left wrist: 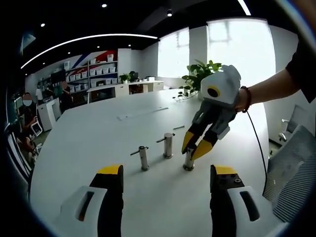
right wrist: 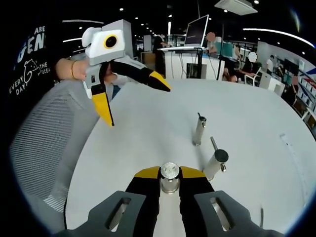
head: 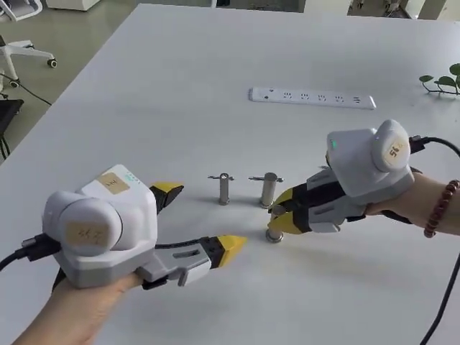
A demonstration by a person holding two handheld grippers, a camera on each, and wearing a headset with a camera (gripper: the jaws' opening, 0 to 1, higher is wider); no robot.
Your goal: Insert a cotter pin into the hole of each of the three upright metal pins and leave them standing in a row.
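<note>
while left gripper point(head: 201, 215) gapes empty, right gripper point(head: 279, 215) clamps nearest metal pin point(right wrist: 169, 178).

Wide bare table point(head: 180, 86) beyond left pin point(head: 224, 188) and middle pin point(head: 268, 190), up to power strip point(head: 312, 97). Cotter pins point(head: 215, 177) jut sideways into gap between these 2; passage there looks tight, hard to judge. Right gripper point(head: 282, 212) clamps third pin point(head: 274, 234), blocking right side. Left gripper point(head: 200, 215), jaws spread, hangs front-left. Plant point(head: 445, 80) at far right edge.
</note>
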